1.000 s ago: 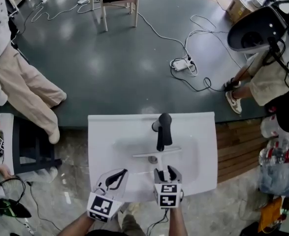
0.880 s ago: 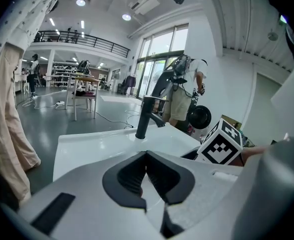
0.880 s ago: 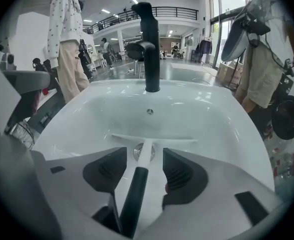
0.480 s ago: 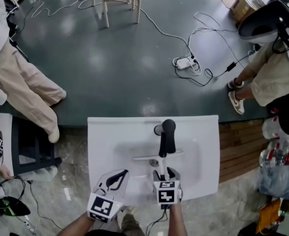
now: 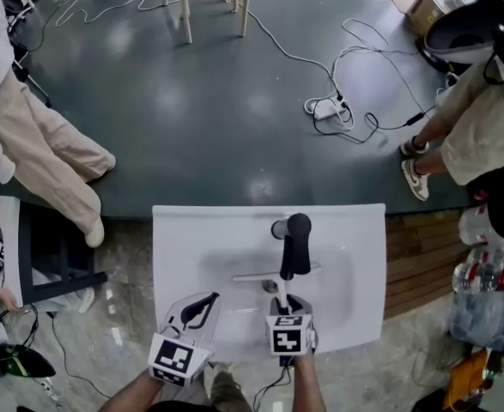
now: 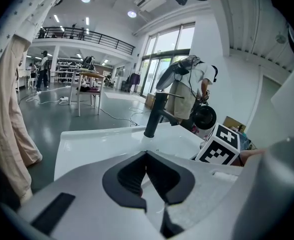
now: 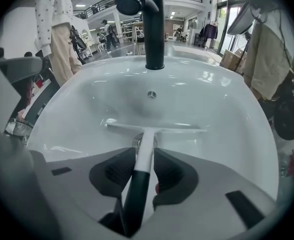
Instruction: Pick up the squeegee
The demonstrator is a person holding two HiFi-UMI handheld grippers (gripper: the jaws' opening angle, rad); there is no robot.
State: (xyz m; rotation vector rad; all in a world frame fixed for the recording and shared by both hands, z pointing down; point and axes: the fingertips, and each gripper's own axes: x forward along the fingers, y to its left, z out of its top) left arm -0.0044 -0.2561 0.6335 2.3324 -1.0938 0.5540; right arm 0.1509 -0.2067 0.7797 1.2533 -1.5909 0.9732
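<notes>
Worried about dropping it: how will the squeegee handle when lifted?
Probably light and stiff: slim squeegee handle, thin blade. The right claw, its jaws just closed further on the handle, holds it behind the wide blade, which may dip or twist.

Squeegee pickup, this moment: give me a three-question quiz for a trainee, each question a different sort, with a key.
1. True or false: the squeegee lies inside the sink basin.
2. What stands between the right gripper's jaws? A: a cable. B: the squeegee's handle. C: nothing.
3. In a few words, how do the left gripper's jaws stand?

Key
1. True.
2. B. The jaws have just been closing, and they now sit on the handle.
3. Together, with nothing between them.
</notes>
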